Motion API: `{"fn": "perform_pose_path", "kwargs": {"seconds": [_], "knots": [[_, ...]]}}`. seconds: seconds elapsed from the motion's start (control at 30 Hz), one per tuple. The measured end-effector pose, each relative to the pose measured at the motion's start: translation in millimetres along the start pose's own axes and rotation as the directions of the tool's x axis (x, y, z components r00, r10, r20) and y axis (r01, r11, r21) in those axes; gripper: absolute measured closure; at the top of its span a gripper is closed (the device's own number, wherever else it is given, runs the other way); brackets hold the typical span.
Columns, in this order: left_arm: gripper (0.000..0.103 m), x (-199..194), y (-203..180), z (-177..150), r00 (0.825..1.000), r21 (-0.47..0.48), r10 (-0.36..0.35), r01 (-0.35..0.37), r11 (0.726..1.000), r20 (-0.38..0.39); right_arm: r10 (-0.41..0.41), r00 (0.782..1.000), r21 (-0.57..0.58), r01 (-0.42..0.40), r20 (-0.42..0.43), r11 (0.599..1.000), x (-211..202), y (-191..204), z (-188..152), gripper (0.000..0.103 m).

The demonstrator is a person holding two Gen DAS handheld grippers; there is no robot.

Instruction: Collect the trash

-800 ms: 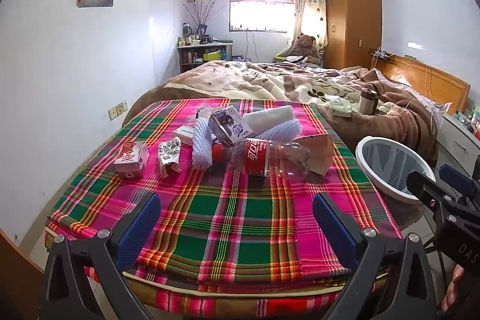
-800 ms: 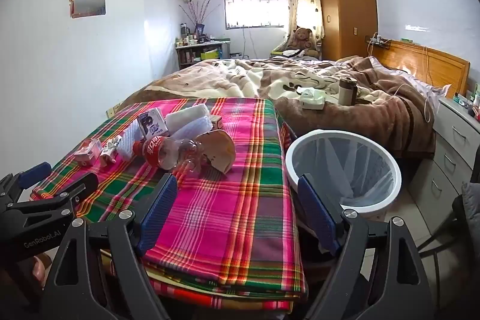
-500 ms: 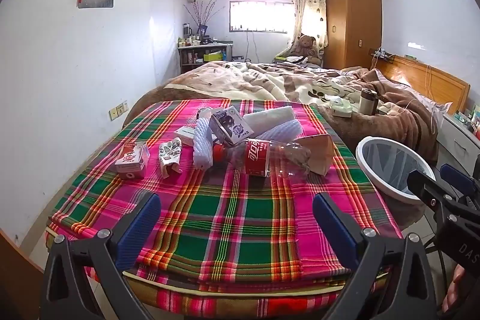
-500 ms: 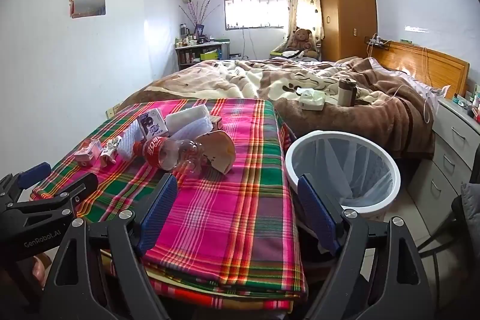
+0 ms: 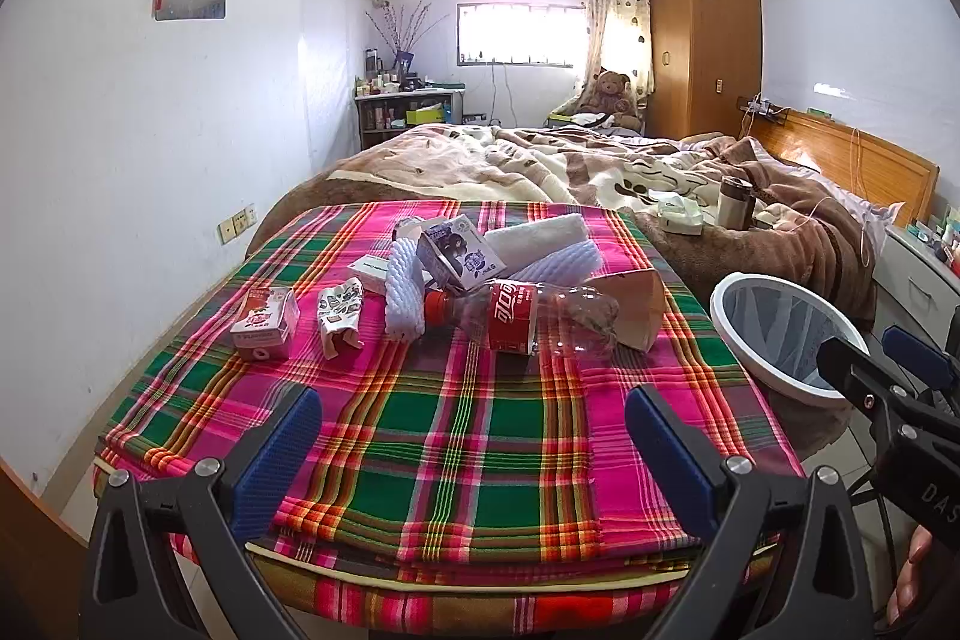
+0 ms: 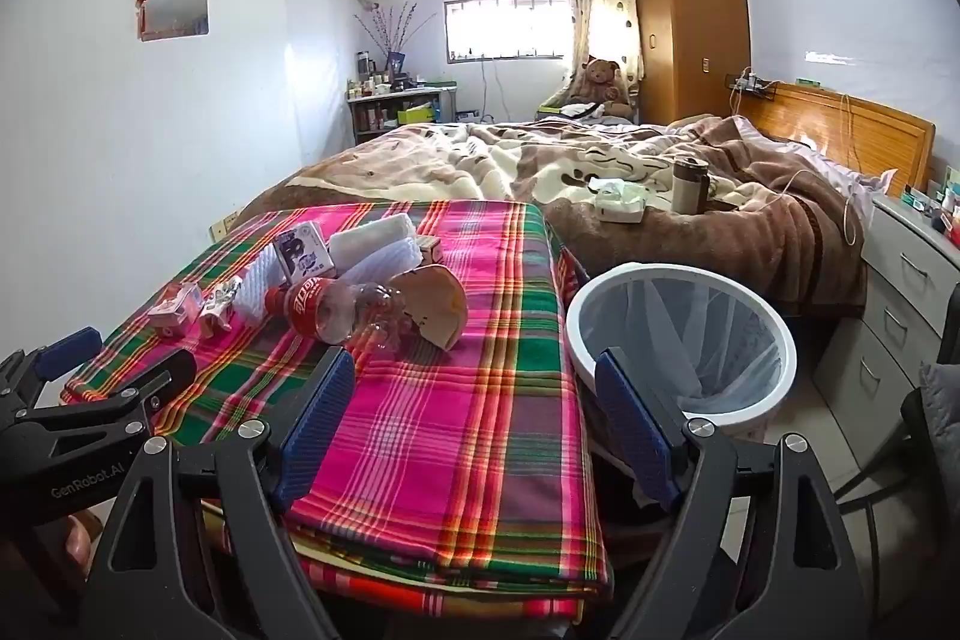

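Nothing has shifted: both the left claw and right claw hang spread before the crumpled plastic bottle.

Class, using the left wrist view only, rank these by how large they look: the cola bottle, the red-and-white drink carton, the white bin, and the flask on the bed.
1. white bin, partly hidden by the other claw
2. cola bottle
3. red-and-white drink carton
4. flask, though it stands farther away, so its true size is unsure

trash bin rim partly behind right gripper, shelf items too small
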State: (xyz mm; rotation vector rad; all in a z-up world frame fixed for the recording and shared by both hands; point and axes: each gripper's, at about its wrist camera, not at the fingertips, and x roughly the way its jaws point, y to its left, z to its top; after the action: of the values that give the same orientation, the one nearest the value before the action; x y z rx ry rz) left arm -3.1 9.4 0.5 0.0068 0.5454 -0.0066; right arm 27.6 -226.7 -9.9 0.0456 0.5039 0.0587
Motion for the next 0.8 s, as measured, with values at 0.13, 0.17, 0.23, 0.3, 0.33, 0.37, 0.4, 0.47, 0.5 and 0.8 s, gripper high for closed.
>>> {"fn": "perform_pose_path", "kwargs": {"seconds": [0.13,0.17,0.23,0.3,0.33,0.37,0.4,0.47,0.5,0.8], "knots": [[0.001,-1.5,-6.6,2.0,1.0,0.001,0.003,-0.003,1.0,-0.001,-0.001,1.0,-0.001,0.001,-0.001,1.0,0.2,0.1,0.4,0.019],[0.001,-1.4,-6.5,2.1,1.0,0.001,0.003,-0.003,1.0,-0.003,0.0,1.0,-0.001,0.0,-0.002,1.0,0.5,0.1,0.5,0.019],[0.001,-1.6,-7.4,2.3,1.0,0.001,0.003,-0.003,1.0,-0.003,-0.002,1.0,-0.002,0.002,-0.002,1.0,0.2,0.3,0.6,0.019],[0.001,-1.5,-7.9,2.8,1.0,0.003,0.002,-0.002,1.0,-0.004,-0.002,1.0,0.001,0.002,-0.001,1.0,-0.3,-0.7,0.6,0.019],[0.001,-1.6,-8.1,3.1,1.0,0.003,0.001,-0.001,1.0,-0.003,-0.001,1.0,0.002,0.001,-0.002,1.0,0.1,-0.9,0.7,0.019],[0.001,-1.5,-8.3,3.5,1.0,0.004,0.0,0.0,1.0,-0.003,-0.002,1.0,0.002,0.002,-0.003,1.0,0.0,-1.0,0.9,0.019],[0.001,-1.4,-8.6,3.9,1.0,0.004,0.001,0.0,1.0,-0.004,-0.003,1.0,0.003,0.003,-0.003,1.0,0.2,-1.3,1.0,0.019],[0.001,-1.4,-8.9,4.7,1.0,0.003,0.001,-0.001,1.0,-0.003,-0.004,1.0,0.002,0.004,-0.003,1.0,0.8,-0.9,0.9,0.019],[0.001,-1.3,-9.0,5.1,1.0,0.004,0.001,-0.001,1.0,-0.003,-0.003,1.0,0.002,0.003,-0.003,1.0,0.4,-1.3,0.6,0.019],[0.001,-0.9,-9.1,2.2,1.0,0.001,0.004,-0.004,1.0,-0.001,-0.002,1.0,0.004,0.002,0.001,1.0,-0.5,-3.1,1.1,0.019]]}}
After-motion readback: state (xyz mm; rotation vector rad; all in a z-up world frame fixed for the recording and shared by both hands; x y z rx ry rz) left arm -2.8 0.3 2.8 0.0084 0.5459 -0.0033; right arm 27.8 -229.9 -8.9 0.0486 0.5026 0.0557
